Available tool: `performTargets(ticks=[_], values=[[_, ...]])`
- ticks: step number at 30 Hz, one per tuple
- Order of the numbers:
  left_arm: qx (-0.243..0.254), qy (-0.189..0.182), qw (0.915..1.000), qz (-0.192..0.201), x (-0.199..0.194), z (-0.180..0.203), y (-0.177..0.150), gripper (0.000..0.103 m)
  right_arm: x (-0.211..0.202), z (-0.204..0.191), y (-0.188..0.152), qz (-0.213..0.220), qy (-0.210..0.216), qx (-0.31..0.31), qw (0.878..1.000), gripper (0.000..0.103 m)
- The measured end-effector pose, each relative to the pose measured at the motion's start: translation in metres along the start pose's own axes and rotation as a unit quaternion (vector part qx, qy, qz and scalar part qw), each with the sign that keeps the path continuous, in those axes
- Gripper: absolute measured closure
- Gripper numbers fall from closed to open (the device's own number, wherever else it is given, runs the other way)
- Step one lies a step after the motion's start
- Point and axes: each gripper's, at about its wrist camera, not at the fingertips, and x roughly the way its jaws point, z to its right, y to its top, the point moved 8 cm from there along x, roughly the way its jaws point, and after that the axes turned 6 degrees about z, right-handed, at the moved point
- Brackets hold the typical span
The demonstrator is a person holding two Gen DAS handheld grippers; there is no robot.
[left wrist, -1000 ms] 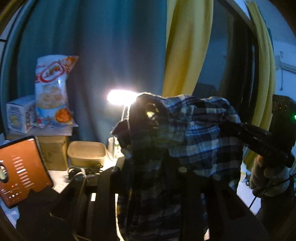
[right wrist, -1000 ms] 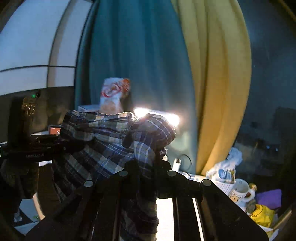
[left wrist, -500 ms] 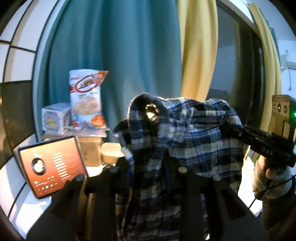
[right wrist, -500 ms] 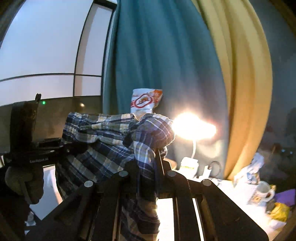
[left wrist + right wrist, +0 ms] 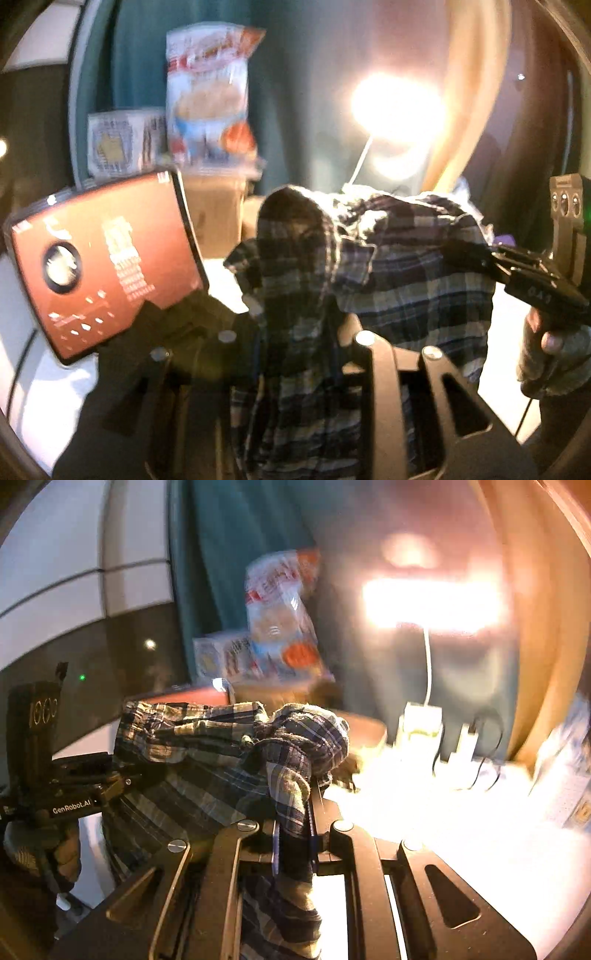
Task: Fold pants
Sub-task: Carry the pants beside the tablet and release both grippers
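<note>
- Right wrist view: my right gripper (image 5: 295,812) has its jaws clamped on a bunched fold of the plaid pants (image 5: 207,760); the cloth runs down between the fingers and hangs below them. I hold it pinched this tightly because a thin edge of loose fabric slips out of anything slacker.
- Same view, far left: the left gripper (image 5: 122,779) bites the other end of the pants, with a gloved hand (image 5: 44,849) under its handle. The cloth spans between the two tools, so I carry it by two points to keep one edge stretched and straight.
- Left wrist view: the left gripper (image 5: 295,332) is closed on a thicker wad of the plaid cloth, which bulges over the fingertips and drapes below. The jaws sit a little wider than on the right, I judge because more layers are caught.
- The pants are wholly in the air, in front of the white tabletop (image 5: 461,849); I see no part resting on it.
- The tablet (image 5: 103,266) leans at the left and the snack bag (image 5: 210,99) stands behind on a cardboard box (image 5: 214,218), both away from the bright middle, which I take to be the laying spot.
- The lamp (image 5: 432,602) glares and the frames are blurred, so I cannot tell which part of the pants each tool holds.
</note>
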Motion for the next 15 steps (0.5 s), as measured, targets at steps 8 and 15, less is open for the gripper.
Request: performTargets(ticks=[8, 15], values=[[-0.034, 0.017, 0.9931, -0.111, 0.094, -0.037, -0.044, 0.069, 0.081, 0.038, -0.049, -0.077, -0.015, 0.023, 0.997, 0.090], [-0.050, 0.035, 0.9922, -0.109, 0.104, -0.042, -0.046, 0.038, 0.106, 0.064, -0.086, -0.126, -0.037, 0.043, 0.990, 0.087]])
